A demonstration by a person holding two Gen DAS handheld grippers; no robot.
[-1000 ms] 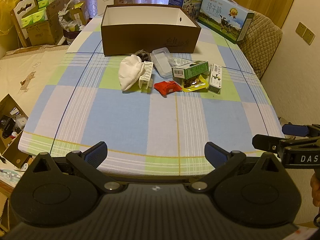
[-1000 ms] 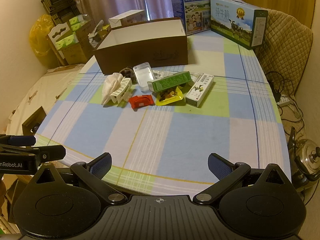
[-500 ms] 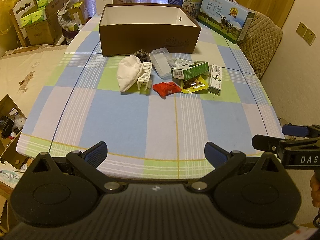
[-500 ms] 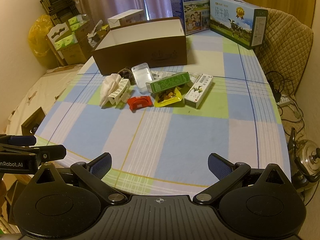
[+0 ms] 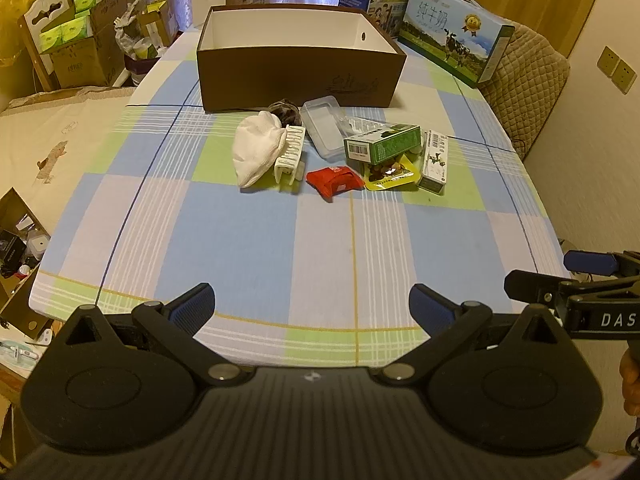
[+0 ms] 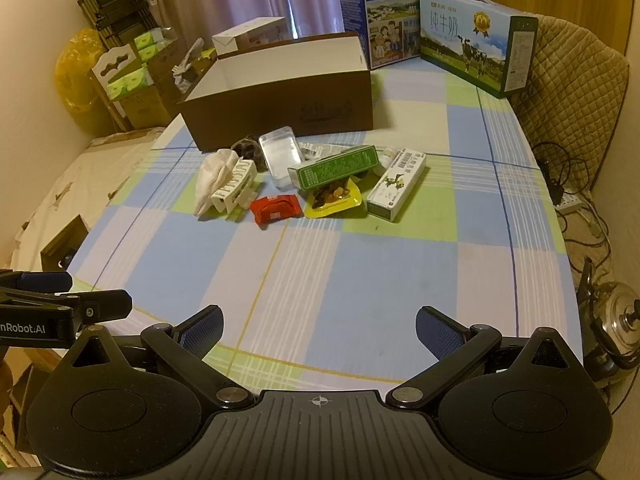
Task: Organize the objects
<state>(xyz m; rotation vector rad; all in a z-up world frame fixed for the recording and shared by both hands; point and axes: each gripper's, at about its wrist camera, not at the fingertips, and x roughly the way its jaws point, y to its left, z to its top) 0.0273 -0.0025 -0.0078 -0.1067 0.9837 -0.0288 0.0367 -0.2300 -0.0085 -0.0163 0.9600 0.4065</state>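
Landmark: I place everything against the brown box (image 5: 298, 58), open-topped, white inside, apparently empty, at the far end of the table (image 5: 256, 240).

Left gripper (image 5: 312, 306): I hold it at the table's near edge, jaws spread wide, nothing between them.

Right gripper (image 6: 318, 330): also at the near edge, jaws wide and empty, beside my left one.

Task items: all lie in one cluster just in front of the box's near wall, well apart from both grippers and straight ahead of them.

Count, one each: white cloth (image 5: 256, 148), white ribbed clip-like piece (image 5: 291, 156), dark bundle (image 5: 285, 110), clear plastic tray (image 5: 322, 126), green carton (image 5: 382, 144), red packet (image 5: 334, 181), yellow snack pouch (image 5: 390, 176), white-and-green carton (image 5: 435, 160). I also see some small clear pieces behind the green carton that I cannot make out.

Key relation: the cloth and ribbed piece sit on the cluster's left, nearer my left gripper; the white-and-green carton sits on its right, nearer my right gripper.

Long axes: the white-and-green carton runs roughly toward the box; the green carton lies roughly across, parallel to the box's near wall, propped on the yellow pouch.

Judgement: nothing is boxed yet; the red packet, nearest me and lying free, looks like the easiest first pick.

Background: two milk cartons (image 6: 476, 38) stand beyond the box.
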